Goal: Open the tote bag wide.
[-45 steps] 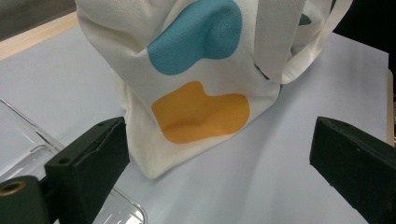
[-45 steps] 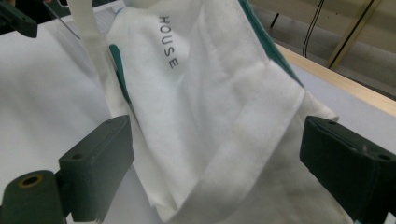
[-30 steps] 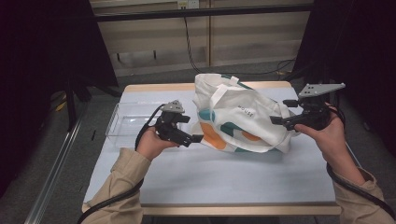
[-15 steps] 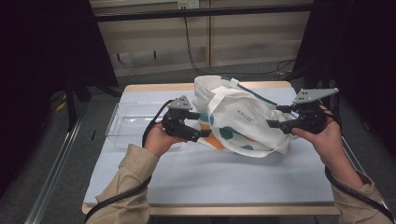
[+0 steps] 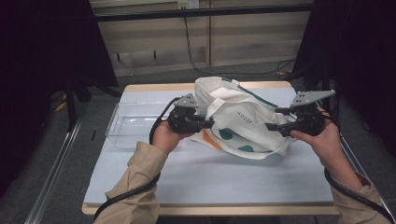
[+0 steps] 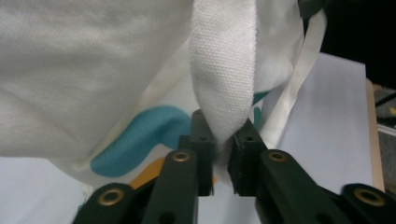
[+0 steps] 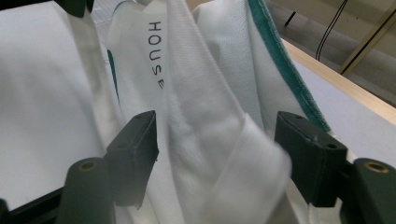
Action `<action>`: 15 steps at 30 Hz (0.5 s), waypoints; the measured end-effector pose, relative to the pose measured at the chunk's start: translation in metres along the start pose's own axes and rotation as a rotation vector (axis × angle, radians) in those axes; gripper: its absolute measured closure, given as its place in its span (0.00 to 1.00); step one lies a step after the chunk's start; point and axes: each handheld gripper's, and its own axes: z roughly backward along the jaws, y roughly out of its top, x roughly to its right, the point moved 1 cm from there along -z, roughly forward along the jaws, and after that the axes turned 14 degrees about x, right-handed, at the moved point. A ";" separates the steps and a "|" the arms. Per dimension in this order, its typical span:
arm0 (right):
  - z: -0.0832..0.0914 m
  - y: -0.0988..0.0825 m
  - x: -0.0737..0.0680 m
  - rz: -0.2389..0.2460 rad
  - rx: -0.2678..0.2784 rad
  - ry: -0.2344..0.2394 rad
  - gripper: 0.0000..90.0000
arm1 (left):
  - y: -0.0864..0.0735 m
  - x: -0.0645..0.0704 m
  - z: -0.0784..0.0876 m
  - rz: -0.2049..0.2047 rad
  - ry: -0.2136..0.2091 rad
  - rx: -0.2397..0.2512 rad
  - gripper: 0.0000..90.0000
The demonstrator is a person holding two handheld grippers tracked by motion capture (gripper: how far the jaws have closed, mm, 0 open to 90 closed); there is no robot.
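Where the tabletop [image 5: 140, 182] begins at the left, a clear tray [image 5: 126, 125] lies flat, just beside the person's left hand [image 5: 164, 136]. That hand holds the left claw [image 5: 208, 123] level, pointing right into the near left side of a white tote bag [image 5: 243, 123]. Seen along that claw in the left gripper view, its jaws have just been closing and now pinch a white strap [image 6: 224, 79] of the bag, the webbing folded between the two pads with hardly a gap left. Behind the strap hangs the bag's cloth, printed with teal and orange shapes.

The bag sits slumped at the middle of the tabletop, toward the far edge, its mouth edged in teal and the word HOUSE printed on its side.

At the bag's right side the right hand [image 5: 322, 137] holds the right claw [image 5: 272, 127] level, pointing left. In the right gripper view that claw [image 7: 219, 154] stands fairly wide; its jaws have just been opening a little, and a bunched fold of the bag's cloth [image 7: 205, 135] lies between them. Whether the pads press on that cloth I cannot tell.
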 end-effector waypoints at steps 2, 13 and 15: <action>0.002 0.002 0.002 -0.005 0.001 -0.003 0.28 | -0.003 -0.001 0.002 0.009 0.007 -0.017 0.92; 0.007 0.012 0.012 -0.020 0.034 0.009 0.24 | -0.015 -0.008 0.004 0.035 0.035 -0.054 0.92; 0.008 0.014 0.013 -0.030 0.039 0.010 0.24 | -0.018 -0.010 0.004 0.046 0.048 -0.069 0.92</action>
